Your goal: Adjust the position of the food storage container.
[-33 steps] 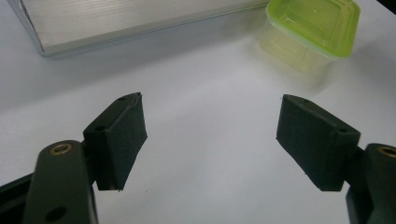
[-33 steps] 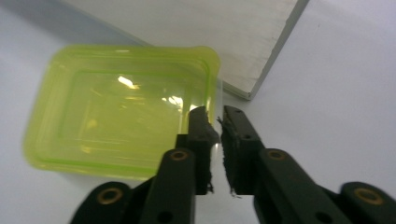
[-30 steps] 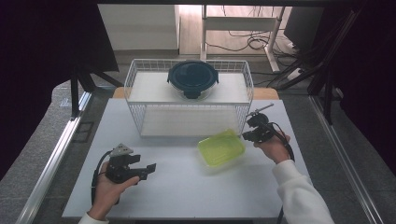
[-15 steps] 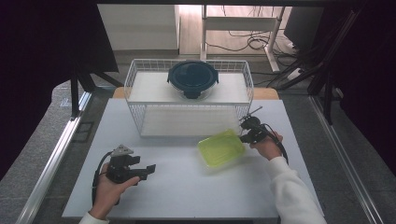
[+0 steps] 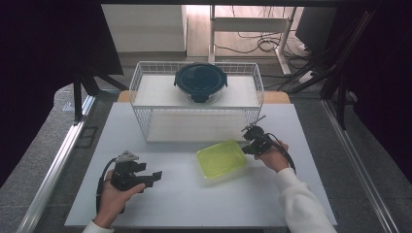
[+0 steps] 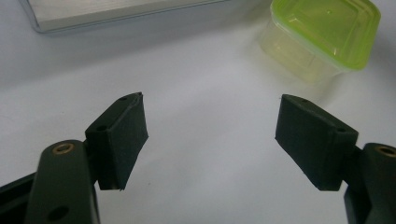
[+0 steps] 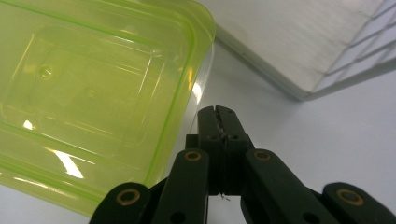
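While clenched empty, right hand-held gripper (image 7: 218, 114) sits just beside green container (image 7: 93, 93), table-level.

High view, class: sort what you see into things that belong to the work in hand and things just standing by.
In the work:
- green-lidded container
- right gripper, jaws shut, beside the container's edge

Standing by:
- left gripper, jaws open, nothing between them
- wire basket
- dark round lidded bowl in the basket
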Demonstrator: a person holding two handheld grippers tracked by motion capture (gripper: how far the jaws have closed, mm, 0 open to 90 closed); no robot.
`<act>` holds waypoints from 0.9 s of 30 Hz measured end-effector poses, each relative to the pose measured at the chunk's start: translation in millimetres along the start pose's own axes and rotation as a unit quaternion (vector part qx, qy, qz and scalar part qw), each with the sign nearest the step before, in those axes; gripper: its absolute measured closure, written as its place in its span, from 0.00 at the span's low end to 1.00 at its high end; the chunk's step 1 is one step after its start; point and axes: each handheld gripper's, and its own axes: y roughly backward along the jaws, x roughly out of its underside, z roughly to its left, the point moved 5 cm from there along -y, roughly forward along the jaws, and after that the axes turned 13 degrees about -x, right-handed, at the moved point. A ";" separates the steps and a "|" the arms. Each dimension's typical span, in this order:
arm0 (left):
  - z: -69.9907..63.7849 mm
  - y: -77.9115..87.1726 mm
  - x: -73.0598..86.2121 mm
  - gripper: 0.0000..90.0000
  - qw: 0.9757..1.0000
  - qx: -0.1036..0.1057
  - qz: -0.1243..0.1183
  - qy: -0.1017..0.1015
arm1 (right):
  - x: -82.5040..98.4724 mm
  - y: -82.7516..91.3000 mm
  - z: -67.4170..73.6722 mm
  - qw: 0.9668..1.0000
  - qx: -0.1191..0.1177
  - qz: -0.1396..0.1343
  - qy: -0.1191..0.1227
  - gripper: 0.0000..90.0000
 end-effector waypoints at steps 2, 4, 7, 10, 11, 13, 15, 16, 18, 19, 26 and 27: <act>0.0 0.3 0.0 0.27 1.000 0.000 0.000 0.001 | 0.4 -1.6 4.8 1.000 -0.003 -0.002 0.005 0.99; -0.4 0.9 0.0 0.27 1.000 0.001 0.000 0.003 | 0.9 -3.7 9.7 1.000 -0.008 -0.003 0.008 0.99; 0.3 1.0 -0.2 0.27 1.000 0.000 -0.001 0.003 | 1.7 -7.2 17.2 1.000 -0.020 -0.006 0.010 0.99; 1.1 0.7 -0.2 0.27 1.000 0.000 0.000 0.005 | 2.4 -12.1 29.5 0.999 -0.030 -0.005 0.020 0.99; 2.3 0.7 0.0 0.27 1.000 0.000 0.000 0.005 | 2.8 -13.8 34.1 0.999 -0.031 -0.002 0.021 0.99; 2.9 0.6 0.2 0.27 1.000 0.002 0.000 0.008 | 2.9 -15.7 40.8 0.999 -0.037 -0.002 0.025 0.99; 3.4 0.6 0.2 0.27 1.000 0.002 0.000 0.009 | 2.6 -18.7 47.9 0.998 -0.042 -0.003 0.035 0.99; 3.7 0.6 0.3 0.27 1.000 0.002 0.000 0.009 | 2.6 -20.2 51.0 0.998 -0.044 -0.002 0.038 0.99; 4.0 1.2 0.4 0.27 1.000 0.001 0.000 0.010 | 2.7 -23.1 56.9 0.998 -0.045 -0.001 0.039 0.99; 4.1 1.4 0.4 0.27 1.000 0.001 0.000 0.011 | 2.8 -24.2 59.6 0.998 -0.044 0.000 0.039 0.99; 5.6 0.4 0.6 0.27 1.000 0.005 0.003 0.016 | 2.4 -33.2 78.0 0.997 -0.060 -0.002 0.058 0.99; 6.1 0.3 0.6 0.27 1.000 0.005 0.003 0.017 | 2.8 -34.3 81.0 0.996 -0.060 0.002 0.058 0.99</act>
